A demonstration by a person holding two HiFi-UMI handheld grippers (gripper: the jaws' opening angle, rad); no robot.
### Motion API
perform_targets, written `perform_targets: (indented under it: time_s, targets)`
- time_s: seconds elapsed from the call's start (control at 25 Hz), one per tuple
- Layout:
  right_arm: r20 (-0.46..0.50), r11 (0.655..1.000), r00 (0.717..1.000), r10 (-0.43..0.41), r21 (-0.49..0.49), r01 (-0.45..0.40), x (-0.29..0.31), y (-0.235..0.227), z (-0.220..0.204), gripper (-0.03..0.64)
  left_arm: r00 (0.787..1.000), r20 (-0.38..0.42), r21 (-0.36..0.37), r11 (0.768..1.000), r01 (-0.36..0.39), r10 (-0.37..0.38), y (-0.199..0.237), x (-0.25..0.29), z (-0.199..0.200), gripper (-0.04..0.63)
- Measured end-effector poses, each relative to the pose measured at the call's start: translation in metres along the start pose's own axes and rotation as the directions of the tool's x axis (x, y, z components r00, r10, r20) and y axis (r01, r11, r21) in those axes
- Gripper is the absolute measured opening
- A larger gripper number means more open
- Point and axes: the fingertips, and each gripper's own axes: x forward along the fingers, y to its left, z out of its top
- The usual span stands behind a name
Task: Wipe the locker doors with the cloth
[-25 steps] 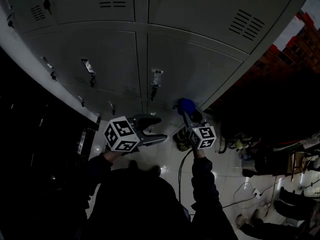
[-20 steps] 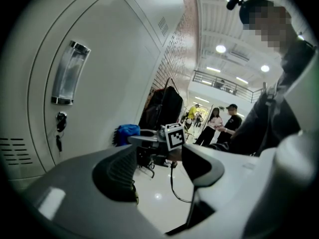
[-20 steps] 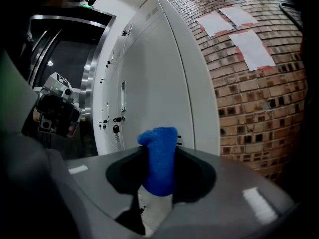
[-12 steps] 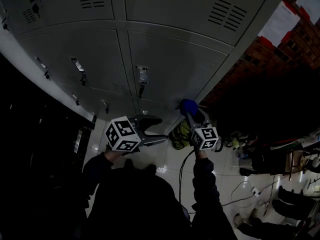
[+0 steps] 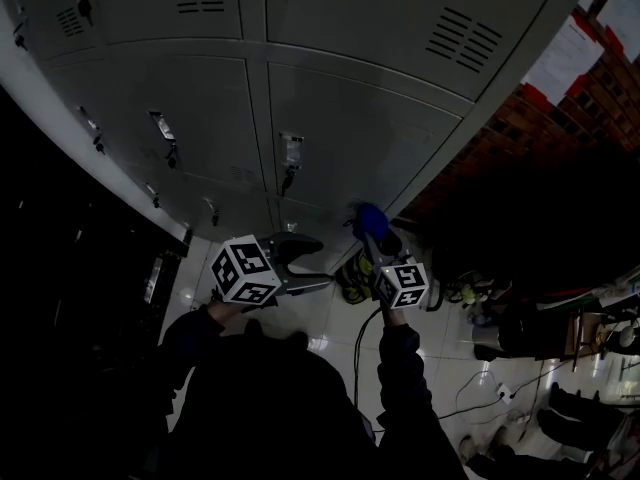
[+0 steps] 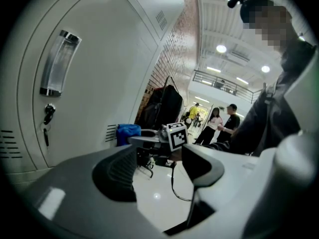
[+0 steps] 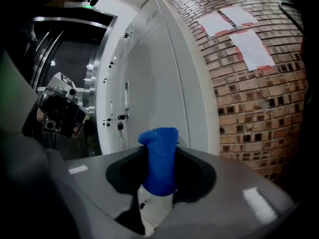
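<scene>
**1. Claw status**
- Right claw: jaws clamped on the cloth. The cloth is a blue roll standing up betw. the jaws, top end proud of the tips.
- Left claw: jaws apart, nothing betw. them. It is held beside the right claw, back from the lockers, over the floor.

**2. Cloth pos.**
- Head view: the cloth sits low, near the bottom of the end column of the locker doors, next to the brick wall.
- Right claw view: the door face runs just beside the cloth, on its left.
- Contact betw. cloth & door: cannot tell.

**3. Step in hand (est.)**
- Approach/set-up for a wipe on the end door, low section.
- The doors above & to the left look as yet out of reach of the cloth.

**4. Next move, reqs.**
- Turn the free end of the cloth square to the door face, then press to full contact.
- Sweep across the panel in overlapping passes.
- Keep the clamp firm, since the roll looks soft & may fold or slip under side load.
- Route strokes round the handle & the key hanging under it.
- The left claw is not req'd, so keep it clear of the stroke path.
</scene>
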Motion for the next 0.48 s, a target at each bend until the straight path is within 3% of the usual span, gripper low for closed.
perform_targets:
  time_s: [0.48]
  targets:
    - [-0.045,0.995,0.995,0.094,0.035,-0.092,0.058,0.092,-0.026,0.130,0.997,0.007,-0.063,0.996,-0.070,0.071,0.022,-0.059,-0.049,0.262]
